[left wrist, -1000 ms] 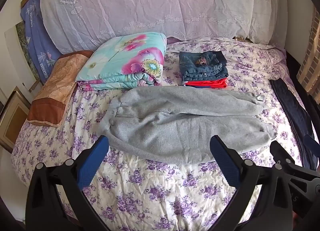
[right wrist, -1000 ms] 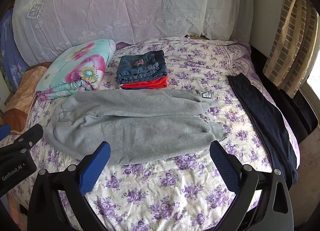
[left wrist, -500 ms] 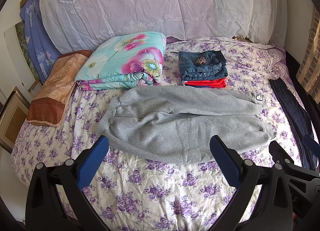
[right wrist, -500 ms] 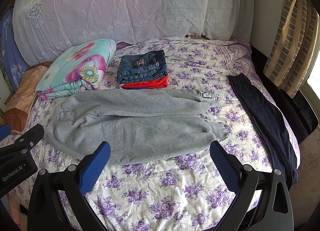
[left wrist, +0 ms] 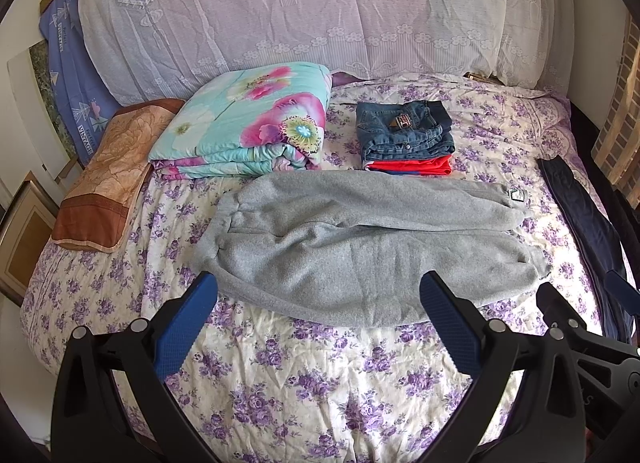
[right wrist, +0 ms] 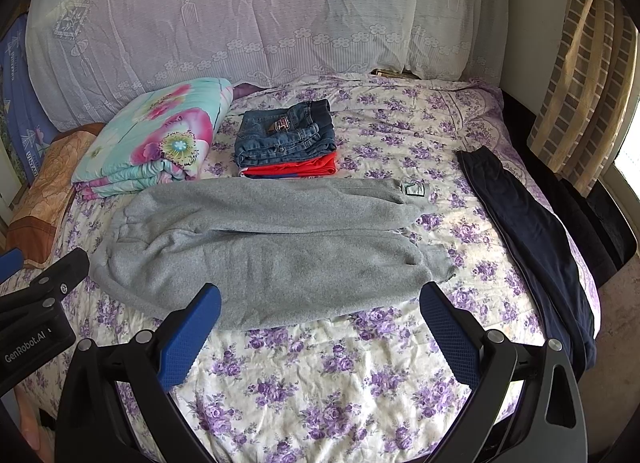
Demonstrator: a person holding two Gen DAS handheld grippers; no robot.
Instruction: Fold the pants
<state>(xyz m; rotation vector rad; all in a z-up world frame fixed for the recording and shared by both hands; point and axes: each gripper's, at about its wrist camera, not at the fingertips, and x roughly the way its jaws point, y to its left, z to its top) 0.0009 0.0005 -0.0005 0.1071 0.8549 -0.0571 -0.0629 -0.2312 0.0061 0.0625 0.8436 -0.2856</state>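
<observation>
Now the grey sweatpants point(left wrist: 360, 247) lie flat across the middle of the flowered bedspread point(left wrist: 312, 375), waistband left, cuffs right. Behind the sweatpants sit a folded floral quilt point(left wrist: 248, 123) and stacked jeans point(left wrist: 404, 127); beyond their cuffs lie dark navy pants point(right wrist: 532, 239). Just short of their near edge, the left gripper point(left wrist: 318, 303) and right gripper point(right wrist: 320, 311) hover spread wide, holding nothing.

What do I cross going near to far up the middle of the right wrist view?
Open right gripper → grey fleece sweatpants laid flat → folded red garment → folded blue jeans atop it → white lace headboard cover.
</observation>
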